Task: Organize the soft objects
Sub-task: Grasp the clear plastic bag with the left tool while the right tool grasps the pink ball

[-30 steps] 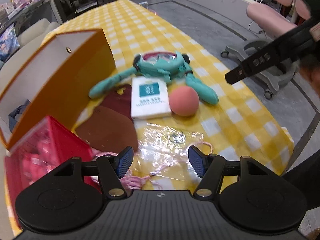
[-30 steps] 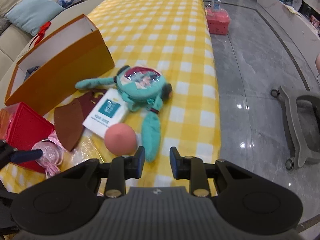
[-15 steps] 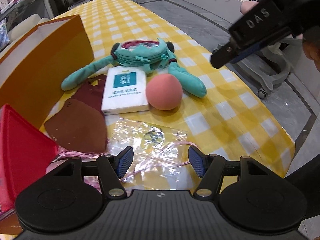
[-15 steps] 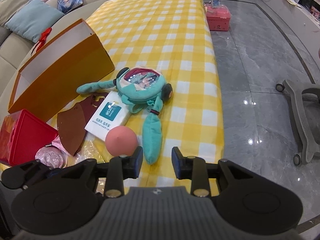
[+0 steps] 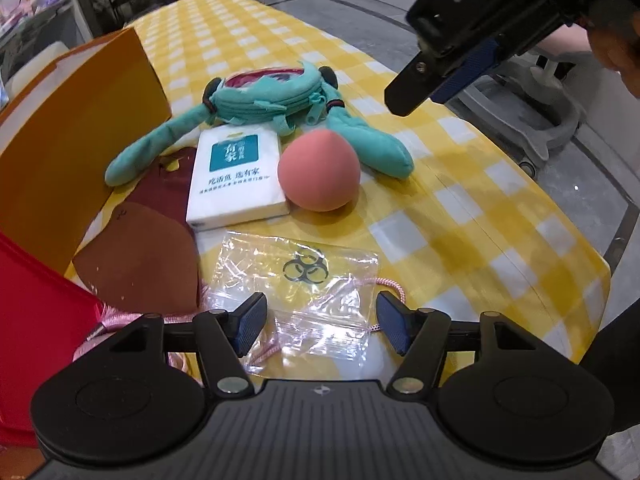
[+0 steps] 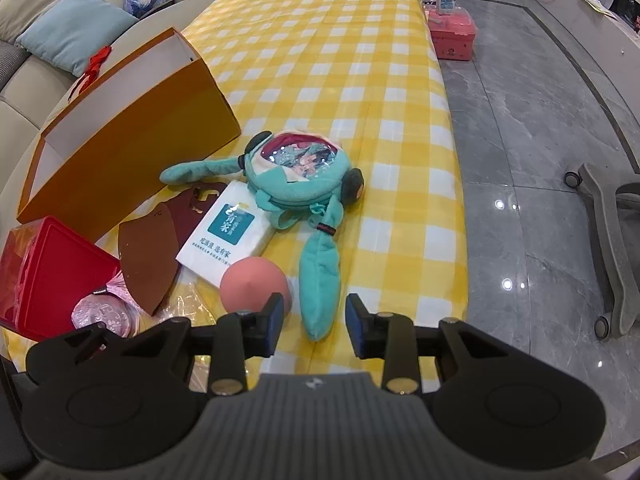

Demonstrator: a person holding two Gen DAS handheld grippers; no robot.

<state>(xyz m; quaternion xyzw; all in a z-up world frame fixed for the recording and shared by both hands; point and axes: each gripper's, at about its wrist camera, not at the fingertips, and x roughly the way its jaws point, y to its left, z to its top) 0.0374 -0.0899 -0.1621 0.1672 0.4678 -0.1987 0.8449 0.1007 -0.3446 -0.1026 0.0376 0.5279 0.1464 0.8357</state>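
Observation:
A teal plush pouch (image 5: 276, 96) (image 6: 300, 176) with long tails lies on the yellow checked table. A pink ball (image 5: 319, 170) (image 6: 254, 282) sits beside a white tissue pack (image 5: 234, 178) (image 6: 226, 232). A clear plastic bag (image 5: 304, 288) with a pink cord lies nearest my left gripper (image 5: 320, 326), which is open and empty just above it. My right gripper (image 6: 314, 326) is open and empty, hovering over the plush's tail (image 6: 320, 276), and shows in the left wrist view (image 5: 436, 80) above the plush.
An open orange box (image 5: 68, 132) (image 6: 120, 152) stands at the left. A red box (image 5: 36, 312) (image 6: 44, 276), brown leather pieces (image 5: 140, 268) (image 6: 148, 256) and a pink pouch (image 6: 102, 314) lie near it. The table edge (image 6: 456, 200) drops to the floor at the right, with a chair base (image 6: 608, 240) there.
My left gripper has moved forward and lower toward the clear bag. My right gripper has opened a little wider and moved in over the plush's tail.

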